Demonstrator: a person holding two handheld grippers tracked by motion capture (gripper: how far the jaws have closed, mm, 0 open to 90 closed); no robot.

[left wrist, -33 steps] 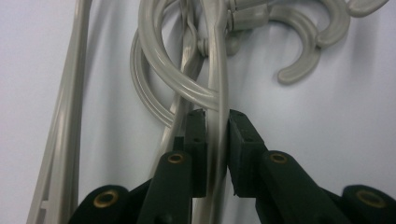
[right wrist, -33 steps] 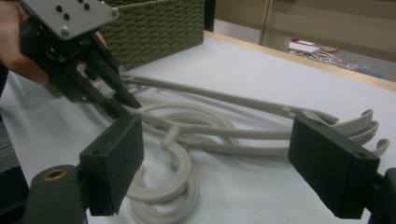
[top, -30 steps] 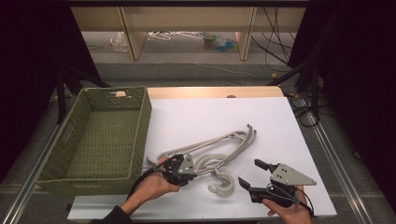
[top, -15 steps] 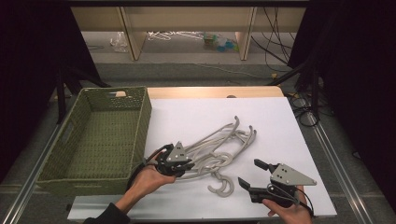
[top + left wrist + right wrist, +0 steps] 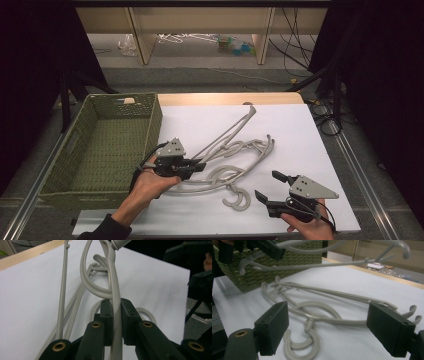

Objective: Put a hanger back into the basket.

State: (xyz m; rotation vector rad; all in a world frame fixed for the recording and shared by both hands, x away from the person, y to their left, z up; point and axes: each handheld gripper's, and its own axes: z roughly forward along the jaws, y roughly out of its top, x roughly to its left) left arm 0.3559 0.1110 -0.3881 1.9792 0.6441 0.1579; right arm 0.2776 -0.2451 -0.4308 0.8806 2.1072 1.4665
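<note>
Beside the green basket (image 5: 105, 145), left claw (image 5: 197, 165) clamped on one grey hanger (image 5: 227, 135), now tilted up off the white surface (image 5: 300, 130) since a second ago, others left lying; right claw (image 5: 272, 187) spread, idle; basket drop likely.

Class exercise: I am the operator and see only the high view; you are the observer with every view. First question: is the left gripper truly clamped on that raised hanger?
Observer: Yes. In the left gripper view, the left gripper presses both pads on one thin bar of the grey hanger.
Operator: And the right gripper?
Observer: In its own view, the right gripper stands wide open, its pads touching nothing.
Operator: What lies ahead of it?
Observer: More hangers flat on the white table, a hook nearest the jaws.
</note>
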